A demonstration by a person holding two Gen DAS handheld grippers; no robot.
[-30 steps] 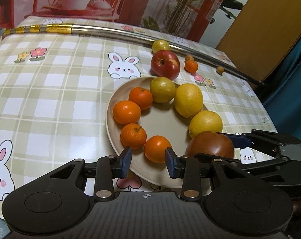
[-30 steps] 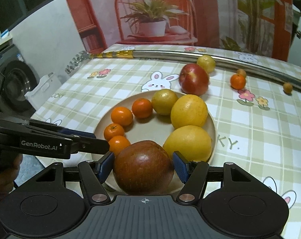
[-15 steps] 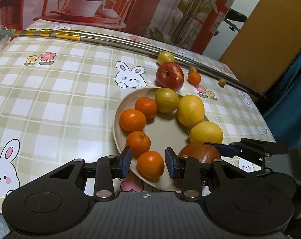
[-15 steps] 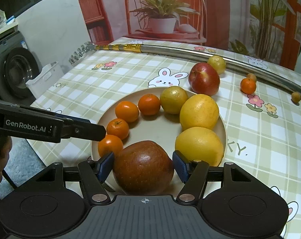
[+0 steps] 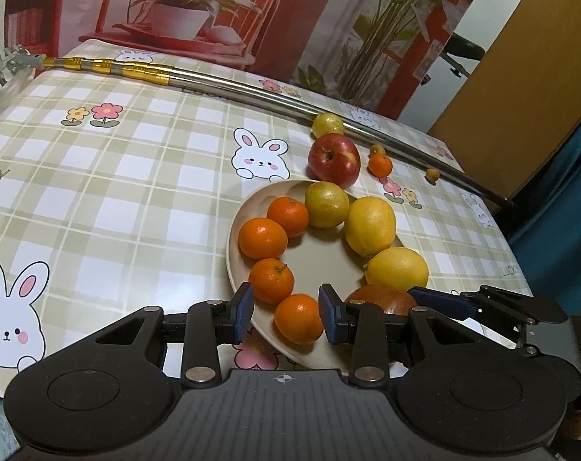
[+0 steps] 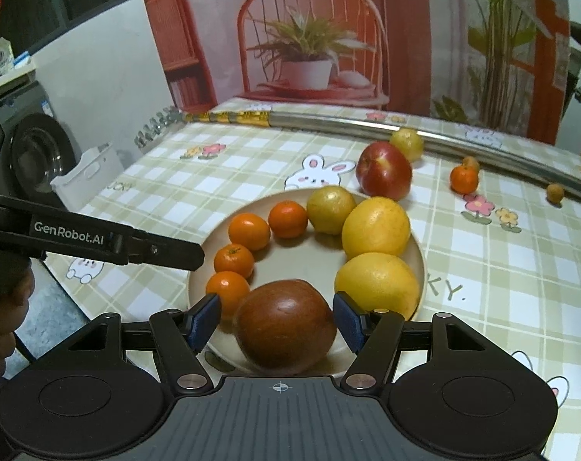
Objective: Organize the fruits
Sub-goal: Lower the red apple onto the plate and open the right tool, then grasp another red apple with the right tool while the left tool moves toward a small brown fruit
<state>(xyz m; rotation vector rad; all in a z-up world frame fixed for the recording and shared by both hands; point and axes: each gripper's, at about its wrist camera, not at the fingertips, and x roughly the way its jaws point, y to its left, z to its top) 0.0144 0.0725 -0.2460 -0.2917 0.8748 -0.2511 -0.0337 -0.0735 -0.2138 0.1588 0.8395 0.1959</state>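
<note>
A dark red apple (image 6: 284, 324) rests on the near edge of the beige plate (image 6: 302, 265). It sits between the fingers of my right gripper (image 6: 277, 322), which is open, with a gap showing at the left pad. Several tangerines (image 6: 248, 230) and yellow lemons (image 6: 374, 226) ring the plate. My left gripper (image 5: 286, 313) hovers open over the plate's near-left rim, above a tangerine (image 5: 298, 319) that lies on the plate (image 5: 321, 265). The left wrist view shows the dark apple (image 5: 382, 297) partly hidden, beside the right gripper's blue fingertip (image 5: 440, 303).
Beyond the plate lie a red apple (image 6: 382, 171), a small yellow-green fruit (image 6: 405, 142), a small tangerine (image 6: 463, 178) and a tiny orange fruit (image 6: 554, 192). A metal pole (image 6: 367, 125) runs across the far side of the checked tablecloth. A hand holds the left gripper at the table's left edge.
Both grippers have drawn back and up from the plate. The dark apple now lies on the plate, looking smaller, with a gap at the right gripper's left pad.
</note>
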